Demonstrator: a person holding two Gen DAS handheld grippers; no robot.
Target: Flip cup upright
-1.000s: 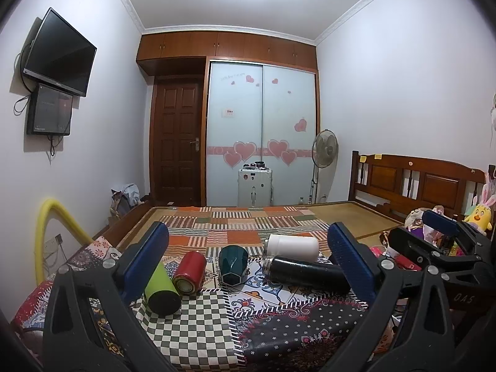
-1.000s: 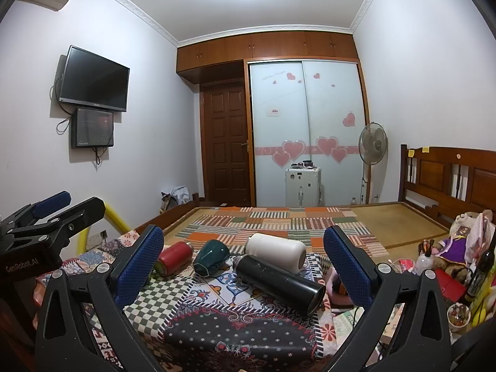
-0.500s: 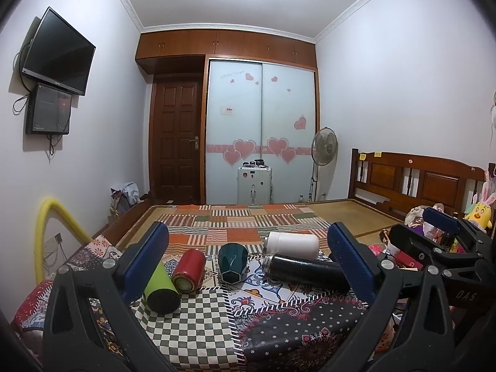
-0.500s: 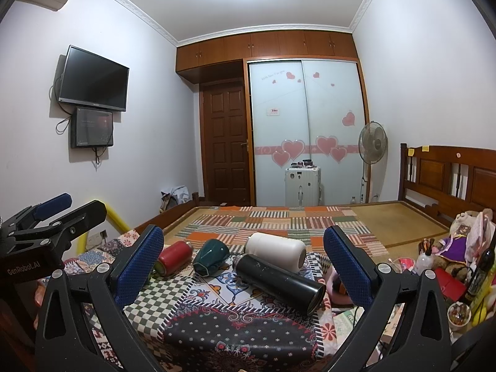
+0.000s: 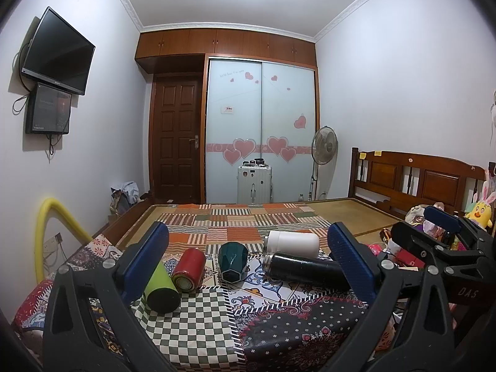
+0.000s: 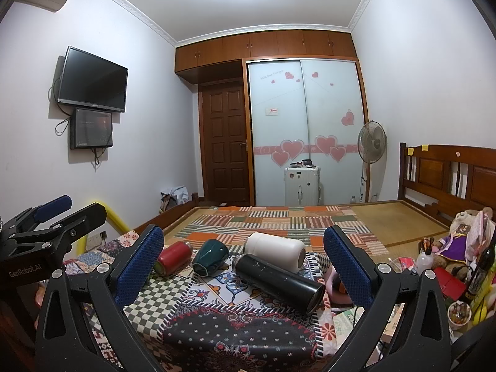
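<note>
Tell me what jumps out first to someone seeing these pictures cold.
Five drinking vessels lie toppled in a row on the patchwork cloth: a green cup, a red cup, a dark teal cup, a white flask and a long black flask. Both claws, left and right, hang open and empty before them.

Two handheld grippers hover side by side, level and pointing forward. The left gripper (image 5: 248, 260) holds its blue-padded fingers (image 5: 145, 260) spread wide, gripping nothing. The right gripper (image 6: 243, 263), just beside it, is likewise wide apart and empty, its fingers (image 6: 347, 266) apart.
</note>
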